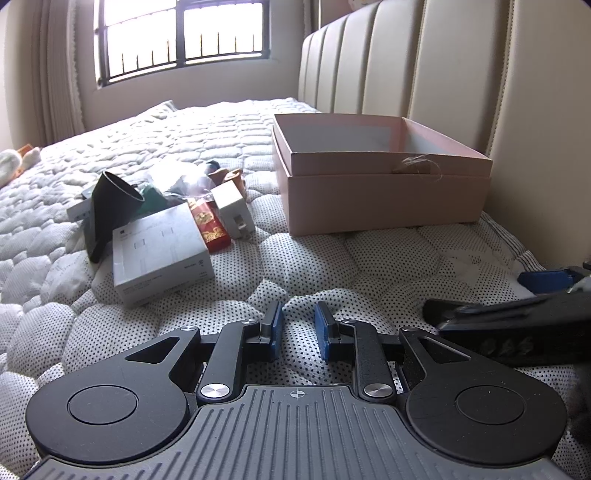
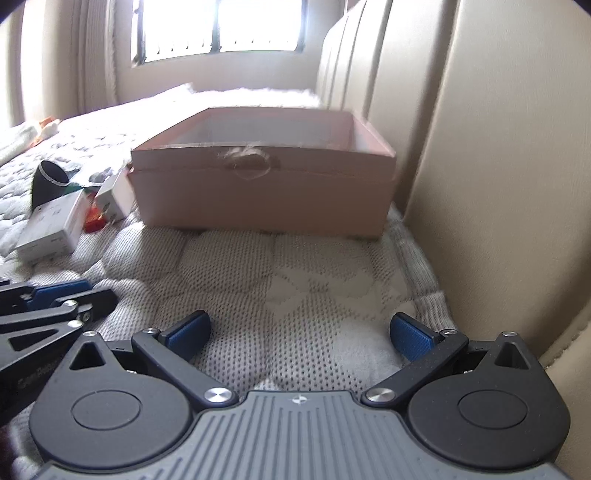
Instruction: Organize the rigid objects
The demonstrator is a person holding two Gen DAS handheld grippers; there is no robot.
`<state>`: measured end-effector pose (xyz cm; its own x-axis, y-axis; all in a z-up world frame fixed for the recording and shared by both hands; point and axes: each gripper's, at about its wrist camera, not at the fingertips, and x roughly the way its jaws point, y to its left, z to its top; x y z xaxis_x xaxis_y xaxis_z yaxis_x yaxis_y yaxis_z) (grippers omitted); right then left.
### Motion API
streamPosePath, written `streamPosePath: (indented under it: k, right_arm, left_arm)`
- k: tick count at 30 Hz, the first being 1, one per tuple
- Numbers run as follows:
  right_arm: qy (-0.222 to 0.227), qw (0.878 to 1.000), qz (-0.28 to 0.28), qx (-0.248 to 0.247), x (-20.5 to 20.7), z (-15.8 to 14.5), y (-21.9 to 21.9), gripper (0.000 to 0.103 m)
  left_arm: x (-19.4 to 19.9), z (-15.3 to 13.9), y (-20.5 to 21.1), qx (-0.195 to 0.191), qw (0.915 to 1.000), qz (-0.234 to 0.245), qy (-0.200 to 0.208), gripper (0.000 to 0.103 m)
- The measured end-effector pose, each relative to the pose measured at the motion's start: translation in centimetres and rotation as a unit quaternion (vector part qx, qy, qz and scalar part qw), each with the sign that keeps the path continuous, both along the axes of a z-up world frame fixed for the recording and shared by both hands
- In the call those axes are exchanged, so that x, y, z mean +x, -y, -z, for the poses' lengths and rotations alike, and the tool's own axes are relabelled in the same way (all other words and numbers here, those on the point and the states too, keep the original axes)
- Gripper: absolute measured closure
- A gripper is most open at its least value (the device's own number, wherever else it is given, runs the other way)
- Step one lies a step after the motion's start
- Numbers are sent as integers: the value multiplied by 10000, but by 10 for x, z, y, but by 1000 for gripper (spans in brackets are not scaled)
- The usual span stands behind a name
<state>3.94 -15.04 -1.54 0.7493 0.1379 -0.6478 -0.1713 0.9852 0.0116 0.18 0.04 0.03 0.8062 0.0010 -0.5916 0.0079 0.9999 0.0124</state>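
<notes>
Left wrist view shows a bed (image 1: 303, 258) with a quilted white mattress, seen from low over its near edge; the left gripper (image 1: 297, 325) hovers over bare quilting with its blue pads drawn close together and nothing pinched between them, only a narrow strip of mattress showing in the gap. A pink cardboard box (image 1: 384, 199) sits open at the head of the bed, against the padded headboard (image 1: 443, 66), its lid apparently nested beneath it; that open top suggests it is the container meant to receive things, and no items can be seen inside it from this low angle. A loose pile of objects lies well apart from the box, toward the middle of the bed: a black funnel (image 1: 110, 206) tipped on its side, a grey flat carton (image 1: 162, 254) nearest the gripper, a red packet (image 1: 208, 225) beside it, a small white carton (image 1: 232, 210) standing behind, and some crumpled plastic and darker items too jumbled to name; a window (image 1: 177, 33) glows at the far end.

Right wrist view faces the box head-on, its front wall carrying a small twine tie (image 2: 247, 158); the right gripper (image 2: 299, 332) is spread wide and empty over bare mattress near the headboard side. Neither gripper touches anything; sorting appears not yet begun, and the pile is likely the first target.
</notes>
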Motion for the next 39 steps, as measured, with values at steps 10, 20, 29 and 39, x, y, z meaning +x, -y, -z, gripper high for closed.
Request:
streamPosePath:
  k: [10, 20, 29, 39]
  right_arm:
    - [-949, 9939, -418, 381, 17, -10, 18, 0]
    - [-819, 9957, -372, -238, 9, -16, -9, 0]
    - [775, 9881, -1296, -307, -54, -59, -55, 0]
    - [740, 9819, -1718, -290, -61, -58, -60, 0]
  left_arm:
    - [-8, -17, -38, -849, 9962, 20, 167, 79]
    - [13, -56, -147, -1189, 9898, -722, 295, 79]
    - [58, -87, -186, -847, 9943, -111, 644, 78]
    - [132, -65, -280, -1010, 9922, -661, -319, 79]
